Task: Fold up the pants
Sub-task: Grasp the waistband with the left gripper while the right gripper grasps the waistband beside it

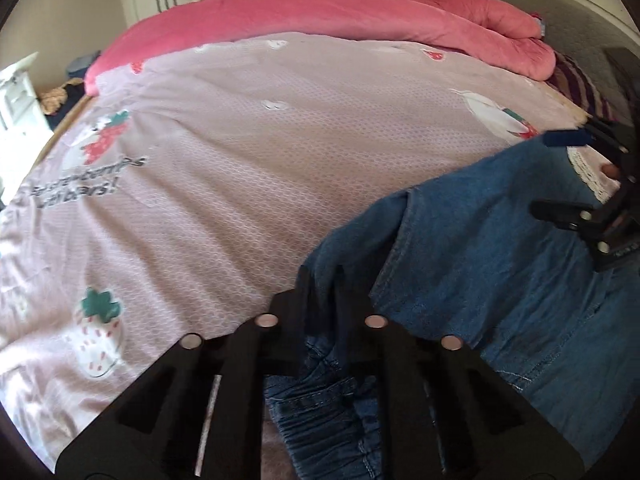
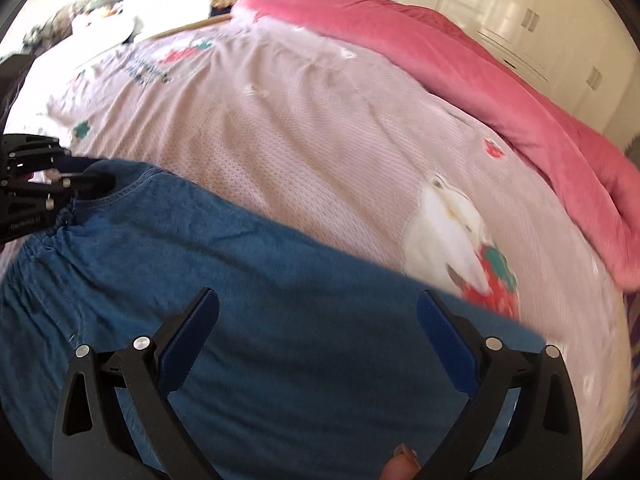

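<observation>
Blue denim pants (image 1: pixel 480 240) lie on the pink printed bed sheet (image 1: pixel 240 160); their gathered elastic waistband (image 1: pixel 320 420) shows between the arms of my left gripper. My left gripper (image 1: pixel 324 284) is shut on a fold of the denim beside the waistband. The right wrist view has it at the left edge, where the left gripper (image 2: pixel 86 180) pinches the pants' (image 2: pixel 260 288) edge. My right gripper (image 2: pixel 318 320) stands open just above the denim, blue pads wide apart with nothing pinched. From the left wrist it appears at the far right as the right gripper (image 1: pixel 542 174).
A bunched pink duvet (image 1: pixel 360 12) lies along the far side of the bed. A grey headboard (image 1: pixel 580 20) and a striped pillow (image 1: pixel 580 84) are at the right. White cupboards (image 2: pixel 520 20) stand behind. A fingertip (image 2: pixel 400 468) shows at the bottom edge.
</observation>
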Demonstrator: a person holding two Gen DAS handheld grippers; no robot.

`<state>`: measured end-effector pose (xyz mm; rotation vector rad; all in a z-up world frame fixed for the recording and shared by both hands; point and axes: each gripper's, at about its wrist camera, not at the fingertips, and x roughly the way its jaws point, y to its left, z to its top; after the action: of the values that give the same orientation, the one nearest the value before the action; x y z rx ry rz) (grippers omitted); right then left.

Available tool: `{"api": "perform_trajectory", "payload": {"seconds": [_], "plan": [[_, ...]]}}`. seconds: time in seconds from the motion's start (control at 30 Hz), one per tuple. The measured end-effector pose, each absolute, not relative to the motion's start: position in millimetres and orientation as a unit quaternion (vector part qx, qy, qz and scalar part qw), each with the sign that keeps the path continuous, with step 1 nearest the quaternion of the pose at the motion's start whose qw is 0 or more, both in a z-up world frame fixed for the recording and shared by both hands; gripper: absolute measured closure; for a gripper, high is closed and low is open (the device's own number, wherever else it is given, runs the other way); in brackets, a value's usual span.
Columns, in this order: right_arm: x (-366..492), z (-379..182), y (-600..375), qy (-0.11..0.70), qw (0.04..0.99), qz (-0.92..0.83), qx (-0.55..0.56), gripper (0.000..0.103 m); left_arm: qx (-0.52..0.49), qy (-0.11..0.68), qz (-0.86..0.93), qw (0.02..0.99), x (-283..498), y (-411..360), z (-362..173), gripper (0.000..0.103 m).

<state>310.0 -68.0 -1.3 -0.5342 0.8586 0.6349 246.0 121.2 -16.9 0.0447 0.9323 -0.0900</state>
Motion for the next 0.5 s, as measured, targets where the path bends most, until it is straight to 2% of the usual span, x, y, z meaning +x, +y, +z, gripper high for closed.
{"api": "perform_trajectory", "payload": {"seconds": [0.07,0.27,0.3,0.33,0.4,0.43,0.5], "plan": [[317,-3,-56,0.404,0.819,0.308,-0.265,0.004,0.021,0.455,-0.058,0.889,246,120,-22,0.103],[331,-10,-26,0.409,0.785,0.347,-0.309,0.006,-0.016,0.423,-0.072,0.903,240,132,-1,0.103],[334,-13,-23,0.413,0.779,0.352,-0.315,0.011,-0.020,0.418,-0.076,0.905,238,133,4,0.103],[334,-16,-19,0.420,0.770,0.359,-0.320,0.032,-0.022,0.413,-0.079,0.907,237,134,7,0.103],[328,-19,-18,0.432,0.758,0.376,-0.313,0.052,-0.023,0.405,-0.084,0.910,235,135,13,0.103],[322,-19,-18,0.428,0.755,0.387,-0.313,0.067,-0.024,0.402,-0.086,0.911,233,135,15,0.103],[313,-14,-23,0.417,0.763,0.389,-0.306,0.084,-0.023,0.400,-0.084,0.912,231,136,17,0.103]]}}
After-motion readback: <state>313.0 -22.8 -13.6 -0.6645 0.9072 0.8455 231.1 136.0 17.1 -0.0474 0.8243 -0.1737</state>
